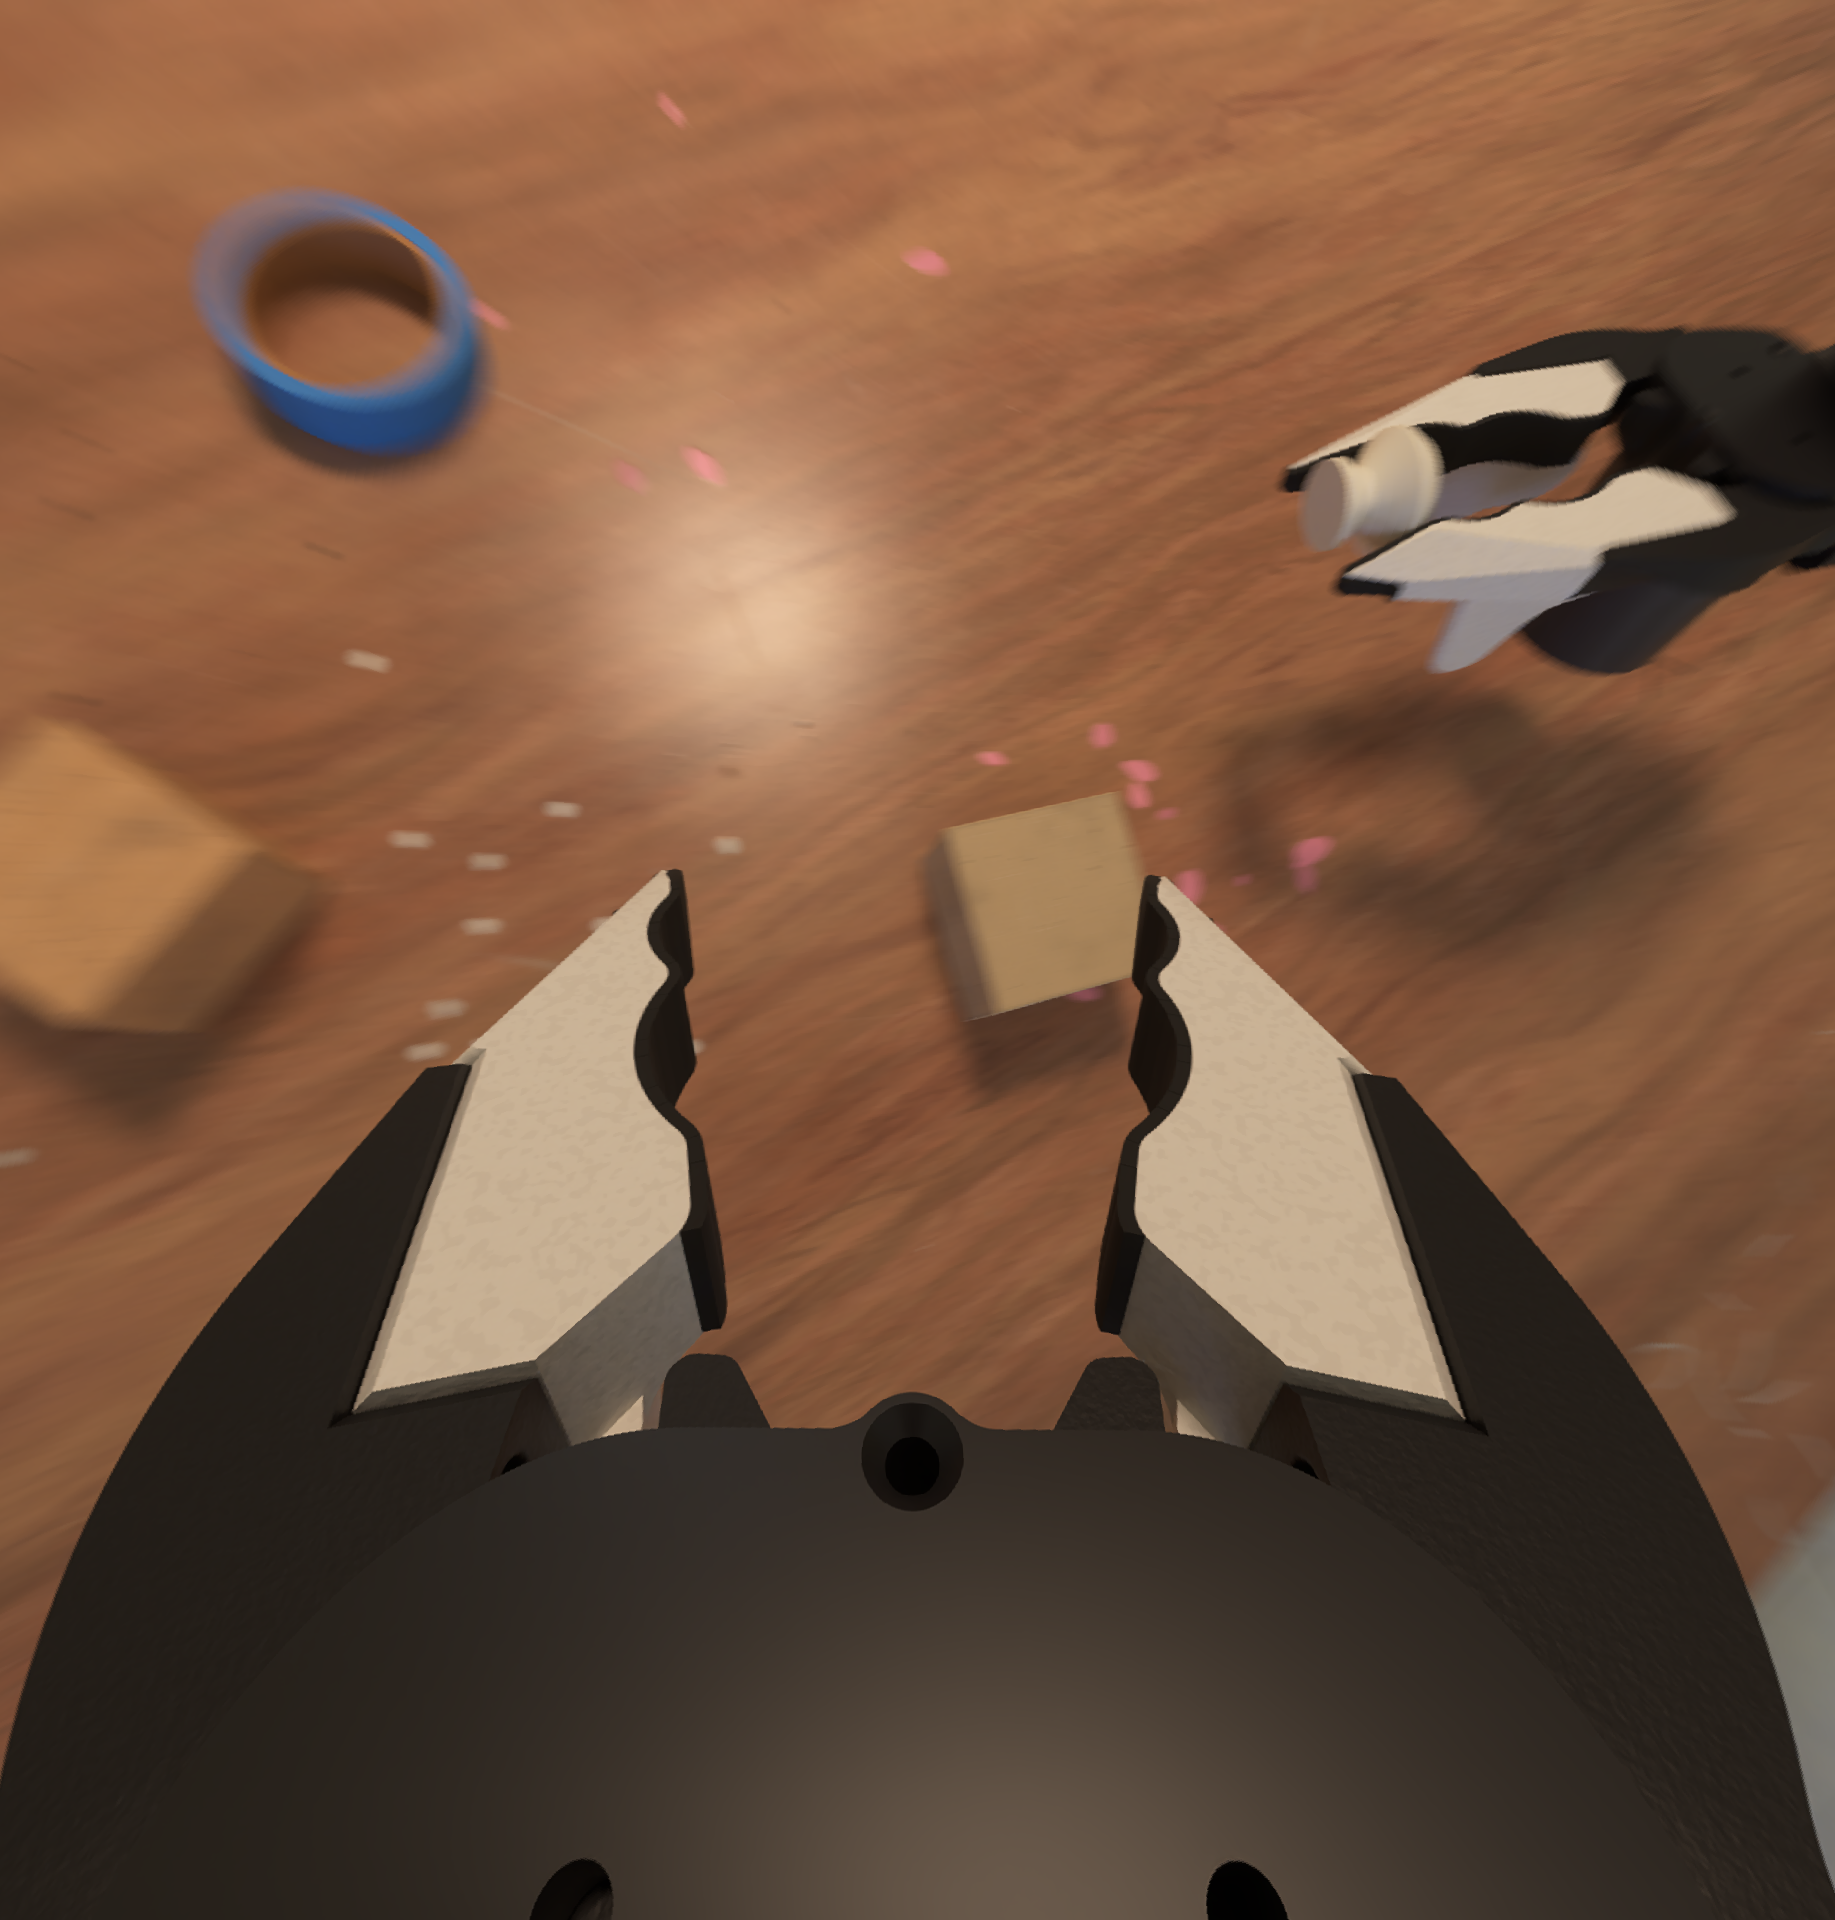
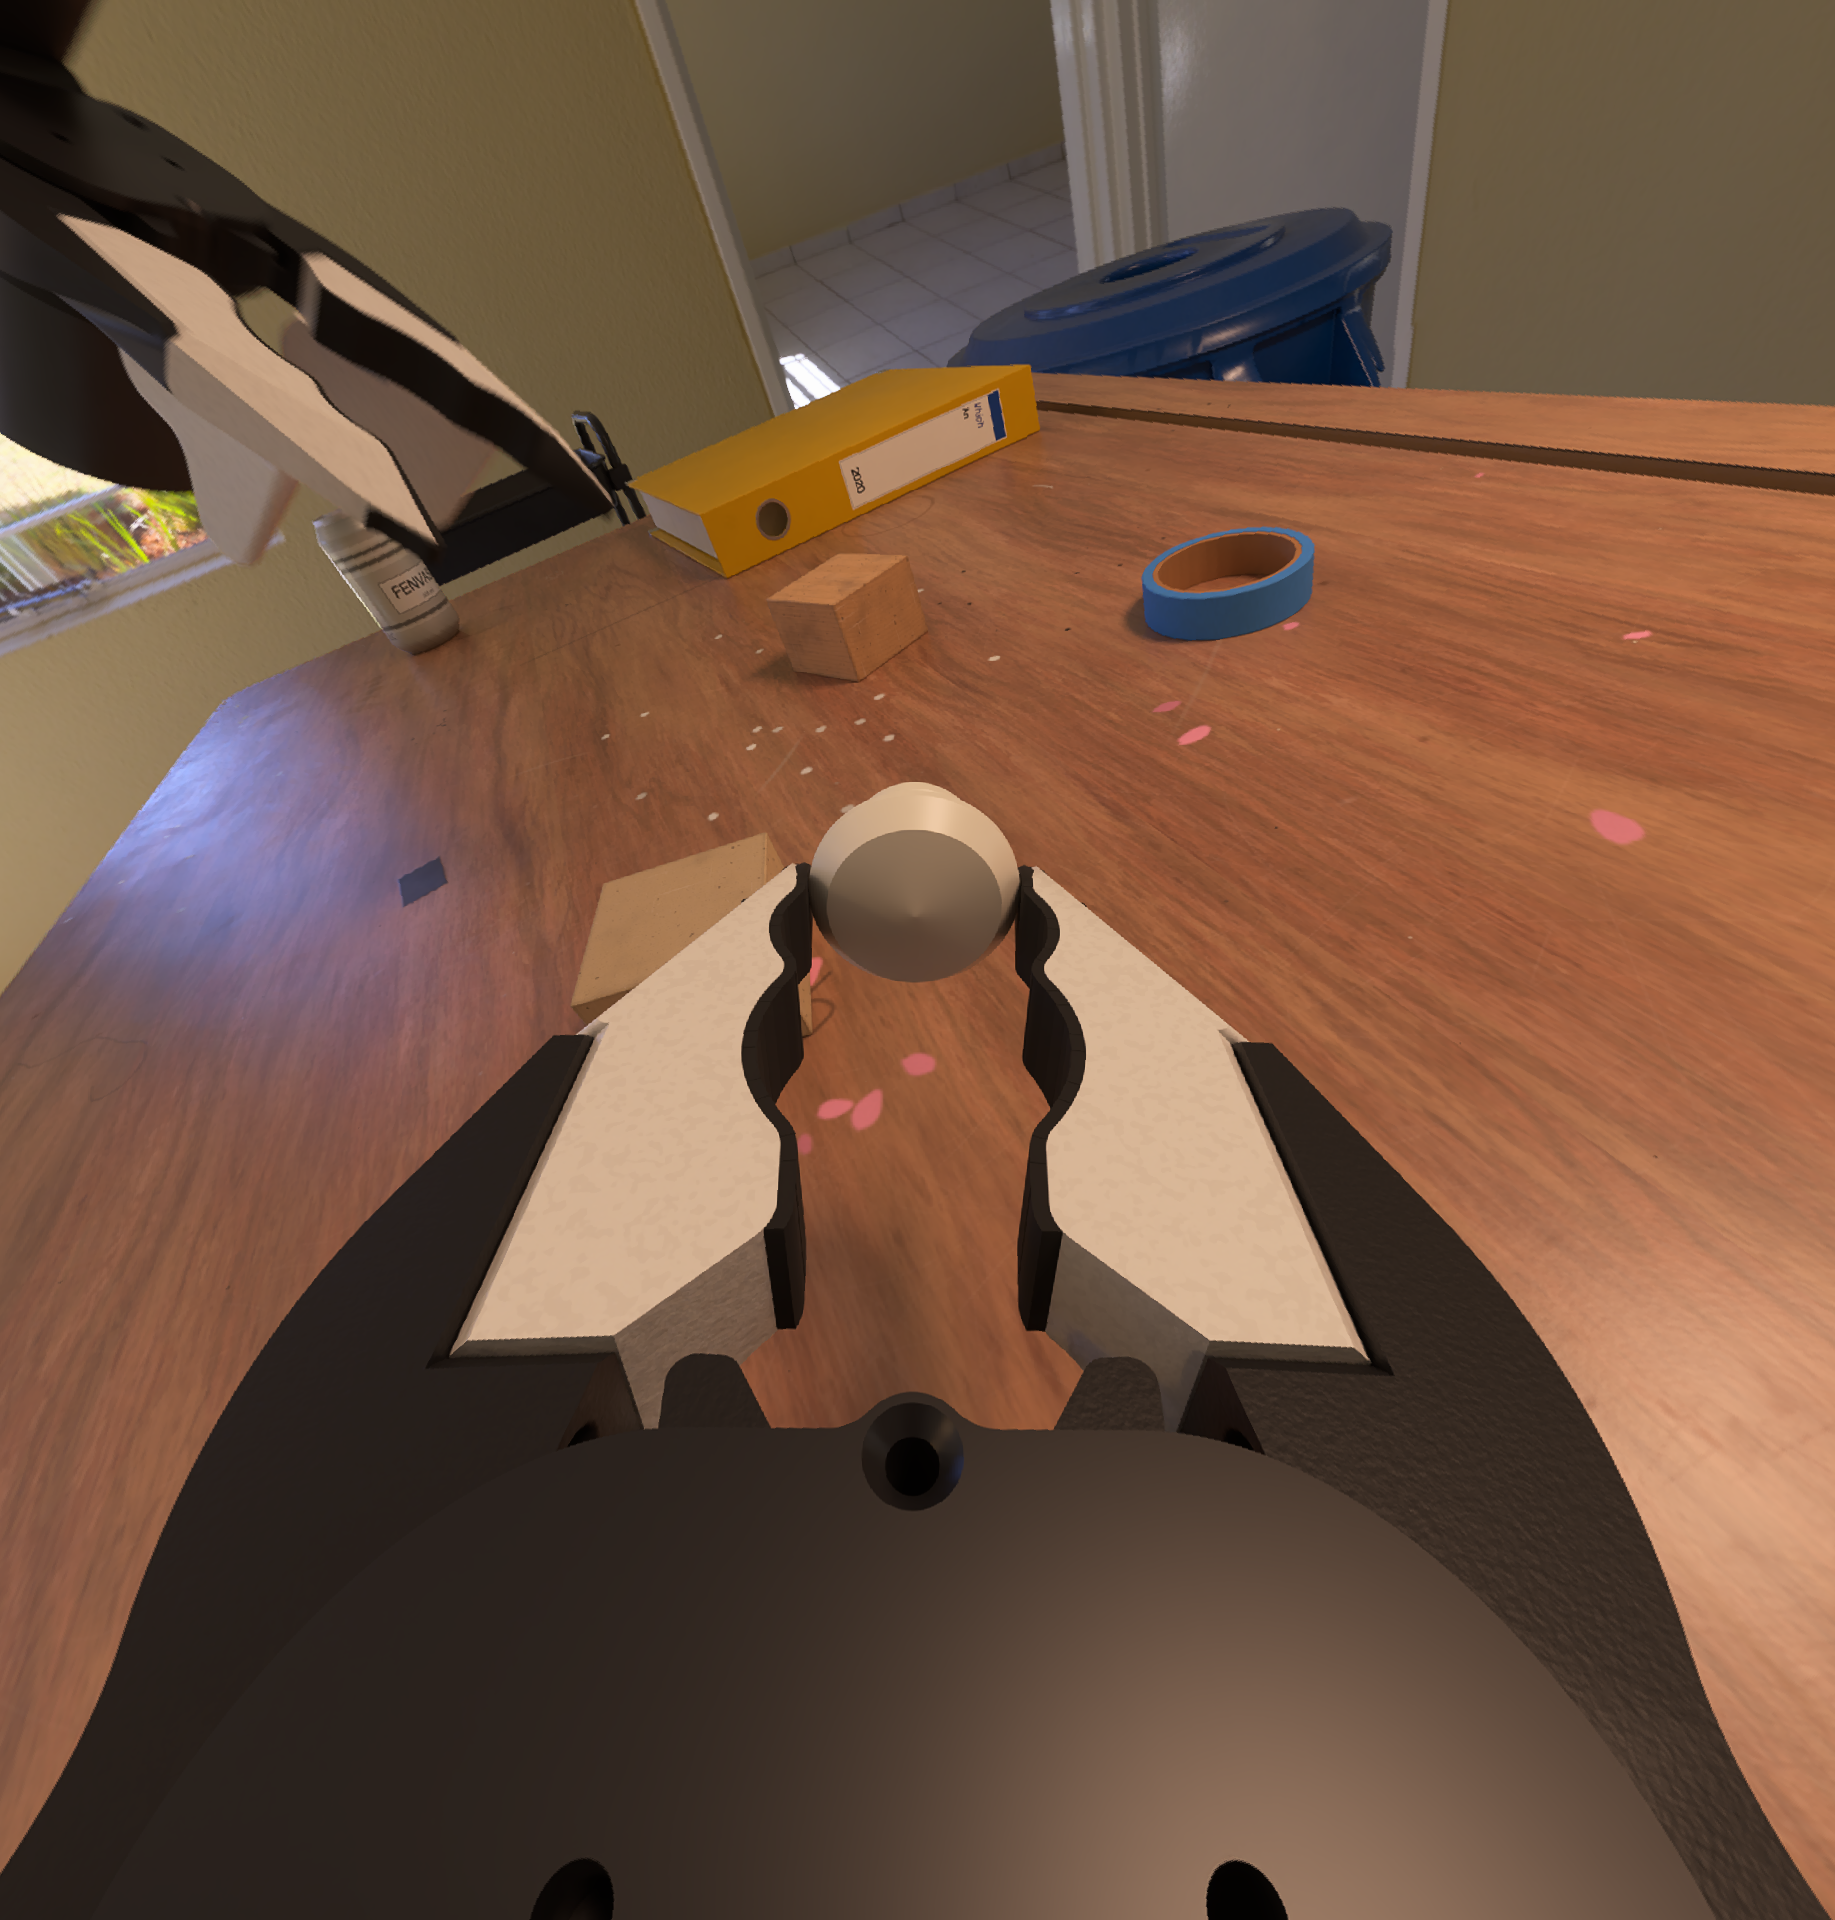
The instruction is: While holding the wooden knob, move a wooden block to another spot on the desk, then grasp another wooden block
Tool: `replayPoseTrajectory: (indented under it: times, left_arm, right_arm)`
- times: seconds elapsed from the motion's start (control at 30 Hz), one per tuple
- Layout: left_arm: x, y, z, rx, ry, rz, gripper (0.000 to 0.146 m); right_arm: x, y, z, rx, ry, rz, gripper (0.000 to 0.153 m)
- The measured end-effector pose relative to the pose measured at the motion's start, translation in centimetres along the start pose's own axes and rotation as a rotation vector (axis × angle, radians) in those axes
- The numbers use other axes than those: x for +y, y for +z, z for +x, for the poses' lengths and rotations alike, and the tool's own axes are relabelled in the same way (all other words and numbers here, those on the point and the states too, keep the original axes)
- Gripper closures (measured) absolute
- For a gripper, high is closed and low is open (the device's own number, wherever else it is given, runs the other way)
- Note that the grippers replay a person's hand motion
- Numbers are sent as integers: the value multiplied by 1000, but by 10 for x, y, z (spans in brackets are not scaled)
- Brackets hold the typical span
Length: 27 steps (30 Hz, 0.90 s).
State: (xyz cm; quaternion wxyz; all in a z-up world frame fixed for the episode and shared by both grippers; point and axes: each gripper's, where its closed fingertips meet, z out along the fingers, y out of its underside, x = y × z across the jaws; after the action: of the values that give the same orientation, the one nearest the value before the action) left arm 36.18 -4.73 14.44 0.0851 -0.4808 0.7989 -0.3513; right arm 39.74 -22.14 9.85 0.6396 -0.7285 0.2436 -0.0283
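My left gripper (image 1: 913, 885) is open and empty, pointing down at the desk. A small wooden block (image 1: 1038, 904) lies on the desk below it, close to the right fingertip. A larger wooden block (image 1: 113, 883) lies to the left. My right gripper (image 2: 913, 878) is shut on a pale wooden knob (image 2: 913, 904) and holds it above the desk. The right gripper (image 1: 1328, 530) and the knob (image 1: 1380, 488) also show at the upper right of the left wrist view. In the right wrist view the small block (image 2: 674, 925) is partly hidden by a finger, the larger block (image 2: 851, 613) lies beyond, and the left gripper (image 2: 508, 509) hovers at upper left.
A roll of blue tape (image 1: 341, 322) lies on the wooden desk (image 2: 1464, 935); it also shows in the right wrist view (image 2: 1230, 582). A yellow binder (image 2: 840, 457) and a small bottle (image 2: 399, 592) lie at the far edge. A blue bin (image 2: 1193, 301) stands beyond the desk.
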Motion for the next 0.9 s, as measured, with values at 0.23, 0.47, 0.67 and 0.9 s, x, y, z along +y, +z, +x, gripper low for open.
replayPoseTrajectory:
  times: [0.23, 0.47, 0.67, 0.9]
  left_arm:
    - [27, -73, -135, -484, 219, 85, 51]
    - [49, -16, -193, -367, 487, -39, 49]
    - [34, 15, -202, -156, 644, -115, 52]
    - [25, 41, -224, -74, 678, -313, 48]
  right_arm:
    - [4, 3, -3, 4, -30, -19, 114]
    - [9, 11, -4, -9, -58, -49, 114]
    - [6, 9, -1, -35, -3, -28, 114]
    - [5, 7, 1, -52, 32, -15, 114]
